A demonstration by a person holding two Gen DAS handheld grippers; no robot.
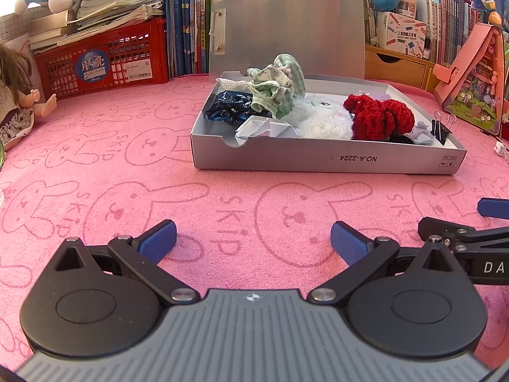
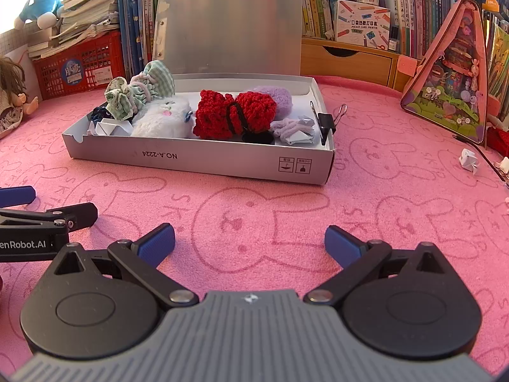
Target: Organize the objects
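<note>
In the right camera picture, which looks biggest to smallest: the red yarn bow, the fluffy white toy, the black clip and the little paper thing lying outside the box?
1. red yarn bow
2. fluffy white toy, close to the bow, so that order is unsure
3. black clip
4. folded paper piece, which looks about like the clip, so no firm ranking between them

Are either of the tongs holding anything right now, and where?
Nothing is held. The left tongs and right tongs are both open over the pink mat.

Pink rabbit-print cloth, grey box, red knit, green gingham scrunchie.
</note>
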